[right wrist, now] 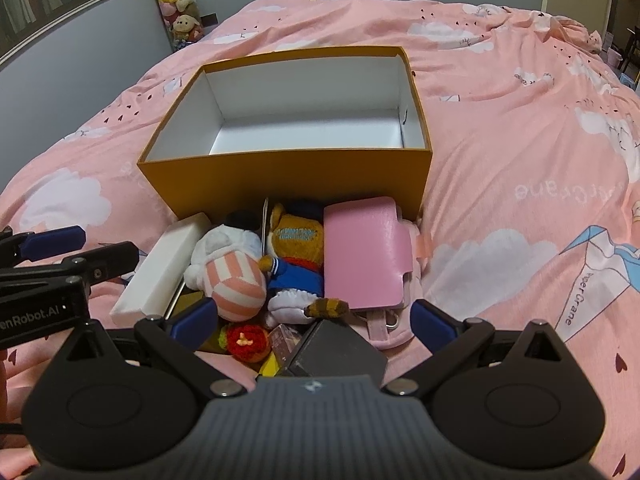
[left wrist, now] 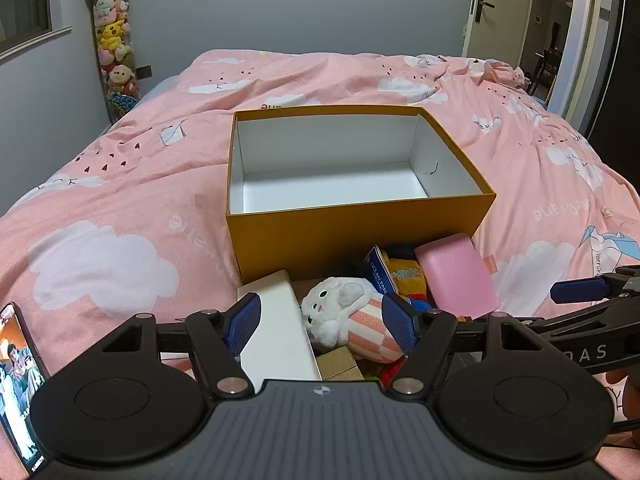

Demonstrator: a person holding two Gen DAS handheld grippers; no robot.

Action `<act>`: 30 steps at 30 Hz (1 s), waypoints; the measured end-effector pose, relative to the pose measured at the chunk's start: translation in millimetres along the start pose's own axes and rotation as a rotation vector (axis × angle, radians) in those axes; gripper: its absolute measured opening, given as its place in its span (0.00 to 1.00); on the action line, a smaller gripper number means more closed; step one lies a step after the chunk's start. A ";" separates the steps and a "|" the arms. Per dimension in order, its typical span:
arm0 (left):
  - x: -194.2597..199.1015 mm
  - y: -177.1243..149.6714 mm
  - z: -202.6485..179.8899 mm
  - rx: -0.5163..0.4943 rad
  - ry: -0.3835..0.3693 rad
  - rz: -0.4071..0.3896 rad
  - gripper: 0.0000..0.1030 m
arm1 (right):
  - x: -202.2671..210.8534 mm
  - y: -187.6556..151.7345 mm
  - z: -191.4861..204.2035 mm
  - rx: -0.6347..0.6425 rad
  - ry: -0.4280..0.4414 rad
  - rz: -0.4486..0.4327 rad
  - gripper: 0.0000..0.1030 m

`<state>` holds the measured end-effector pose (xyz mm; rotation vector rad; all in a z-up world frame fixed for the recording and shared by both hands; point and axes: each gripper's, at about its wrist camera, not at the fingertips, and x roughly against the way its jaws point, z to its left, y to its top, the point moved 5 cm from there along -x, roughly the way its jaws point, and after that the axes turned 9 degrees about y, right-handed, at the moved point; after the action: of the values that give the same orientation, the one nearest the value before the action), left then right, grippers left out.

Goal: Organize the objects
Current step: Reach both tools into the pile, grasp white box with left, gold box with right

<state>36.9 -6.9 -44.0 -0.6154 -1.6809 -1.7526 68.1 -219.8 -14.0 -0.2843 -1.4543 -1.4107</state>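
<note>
One orange box [left wrist: 360,236] stands open on the pink duvet [left wrist: 120,208]; its white interior holds nothing. The items lie piled against its near wall, from left: one white slab box [left wrist: 276,332], one white plush in a pink-striped outfit [left wrist: 344,316], one orange plush [right wrist: 296,240], one pink wallet [left wrist: 456,280]. My left gripper [left wrist: 320,322] tilts downward over the pile, jaws apart, pads flanking the striped plush without pressing it. My right gripper [right wrist: 312,318] tilts downward, jaws fully apart, gripping nothing.
</note>
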 end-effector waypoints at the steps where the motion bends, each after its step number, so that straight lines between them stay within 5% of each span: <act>1: -0.1 0.0 0.0 0.000 0.000 0.001 0.79 | -0.3 -0.2 0.4 0.001 0.000 0.002 0.99; 13: -1.9 -0.7 1.0 -0.004 -0.003 0.019 0.78 | -2.2 -0.4 -0.3 -0.006 0.001 0.011 0.99; 21: -12.5 -0.3 16.2 0.022 -0.042 0.103 0.75 | -5.9 -0.3 -1.5 -0.027 0.035 0.020 0.99; 30: -51.3 9.1 34.6 -0.007 -0.052 0.268 0.75 | -28.0 11.8 0.1 -0.015 0.142 0.093 0.67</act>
<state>76.0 33.6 -71.3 -0.8537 -1.5460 -1.5634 89.1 -203.3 -28.6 -0.2528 -1.2993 -1.3398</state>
